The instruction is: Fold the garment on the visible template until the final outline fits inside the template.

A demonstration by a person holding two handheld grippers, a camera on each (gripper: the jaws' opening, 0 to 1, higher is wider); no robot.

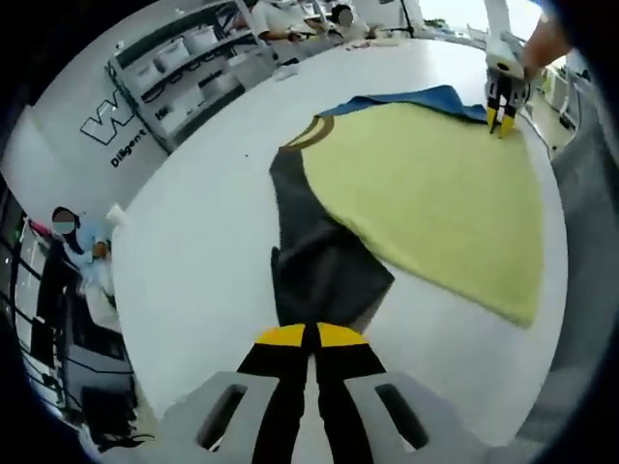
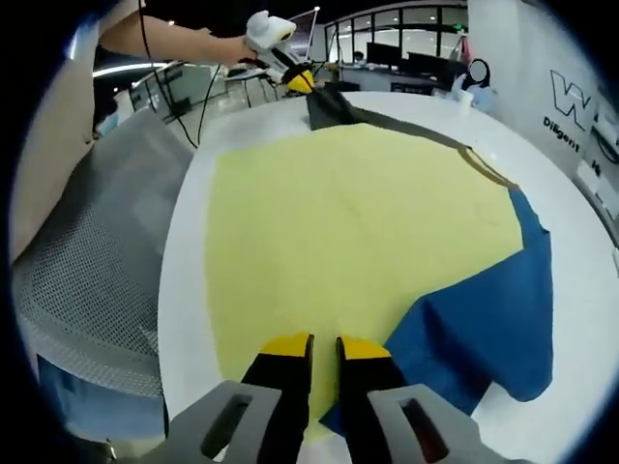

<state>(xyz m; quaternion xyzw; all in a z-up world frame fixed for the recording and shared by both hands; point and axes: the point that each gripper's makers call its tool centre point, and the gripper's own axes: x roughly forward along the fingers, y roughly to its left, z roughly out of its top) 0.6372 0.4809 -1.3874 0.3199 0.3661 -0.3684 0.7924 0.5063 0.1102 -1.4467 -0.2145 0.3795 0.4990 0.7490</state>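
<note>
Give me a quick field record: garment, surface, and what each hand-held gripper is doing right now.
garment: shirt with yellow body, grey sleeve, blue sleeve, spread flat
surface: white table
left hand-held gripper: jaws closed at the grey sleeve's edge; a grip cannot be confirmed
right hand-held gripper: jaws slightly apart over the yellow hem beside the blue sleeve
template: not discernible

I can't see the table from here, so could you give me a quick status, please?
Left gripper shut on grey sleeve. Right gripper at blue sleeve edge, grip unclear. Garment flat, unfolded.

garment (image 2: 358,222) flat on table (image 2: 184,280), grippers at opposite ends
</note>
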